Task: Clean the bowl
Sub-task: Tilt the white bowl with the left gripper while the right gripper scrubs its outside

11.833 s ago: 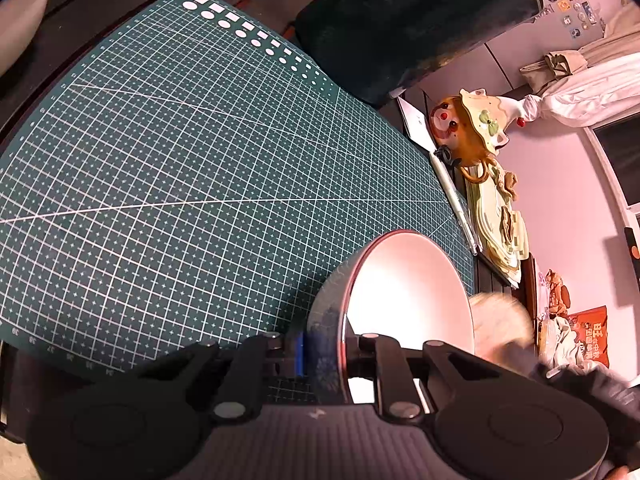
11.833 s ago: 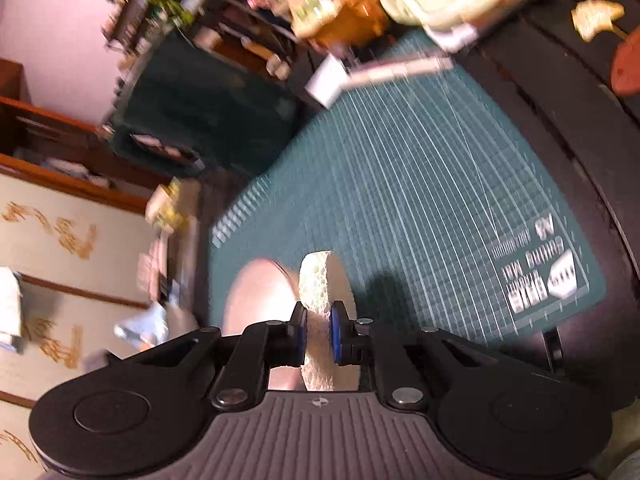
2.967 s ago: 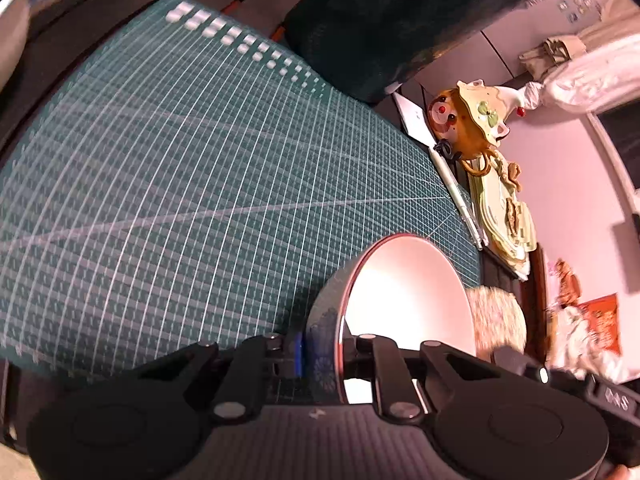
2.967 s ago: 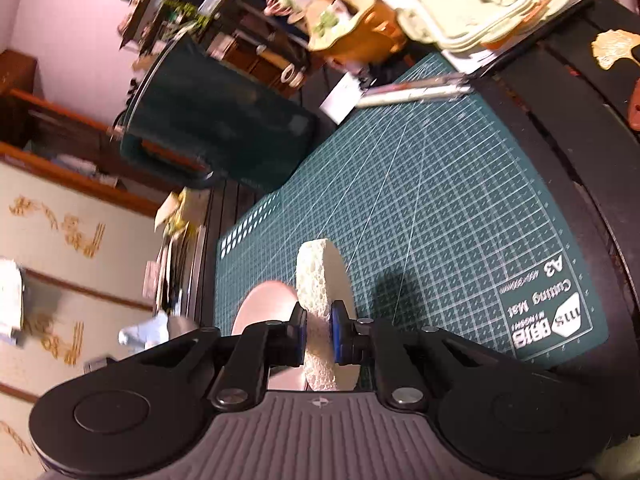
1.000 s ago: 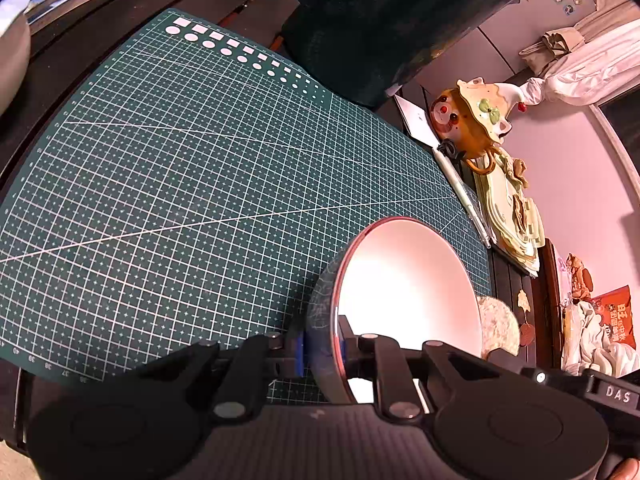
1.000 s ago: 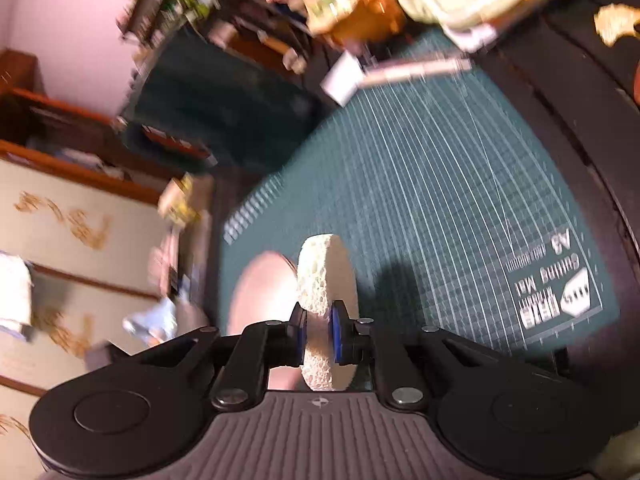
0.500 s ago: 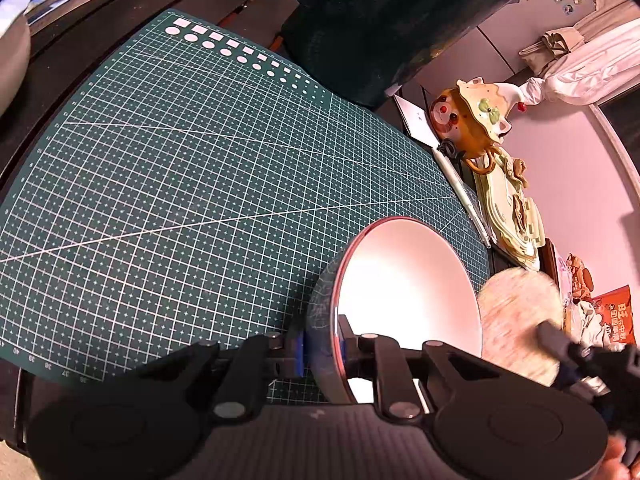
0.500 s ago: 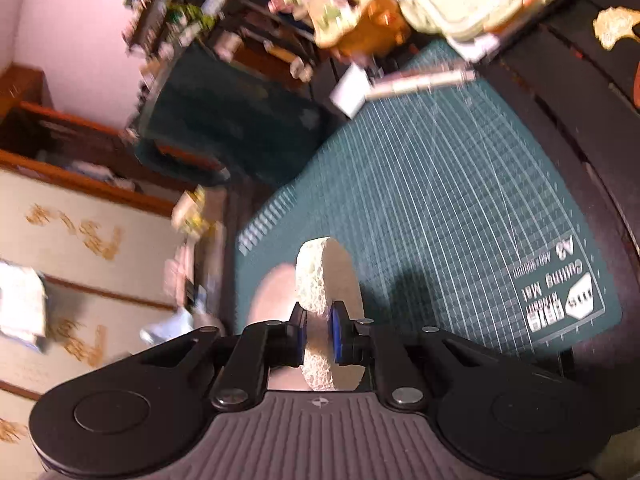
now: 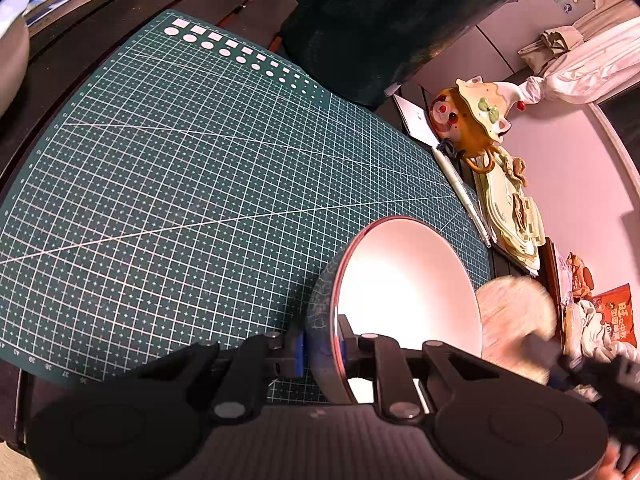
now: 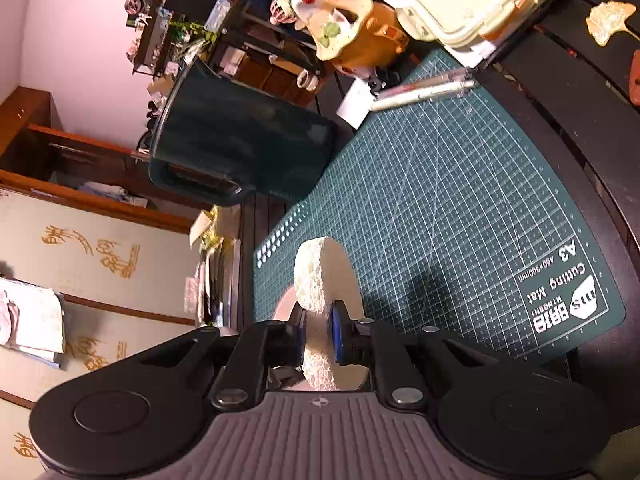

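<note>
Nearest to the left wrist camera, the left gripper (image 9: 322, 354) is clamped on the rim of the bowl (image 9: 404, 292), one finger on the dark crackled outside and the other on the pale inside. The bowl is held on its edge above the green cutting mat (image 9: 200, 184), so its open side faces toward the person's right. Just beside that far rim, the round sponge (image 9: 516, 312) looks blurred, held by the right gripper, of which only a dark part shows at the edge of this view.

From the right wrist camera, the right gripper (image 10: 318, 338) is pressed together on the sponge (image 10: 320, 280), which stands on its edge between the fingers, its flat faces turned sideways. A small pale piece of the bowl (image 10: 286, 306) shows to the left of the sponge, very near, but I cannot tell if they touch.

So the bowl's opening lies to the left of the sponge, and I judge that wiping needs the sponge to go sideways to the left, into the hollow. The inside looks smooth and without marks here, so I cannot say whether more wiping remains.

Farther away lie a pen (image 10: 424, 90) at the mat's edge, a dark green bucket (image 10: 240, 148) and an orange figure (image 9: 468, 120) on the bench.
</note>
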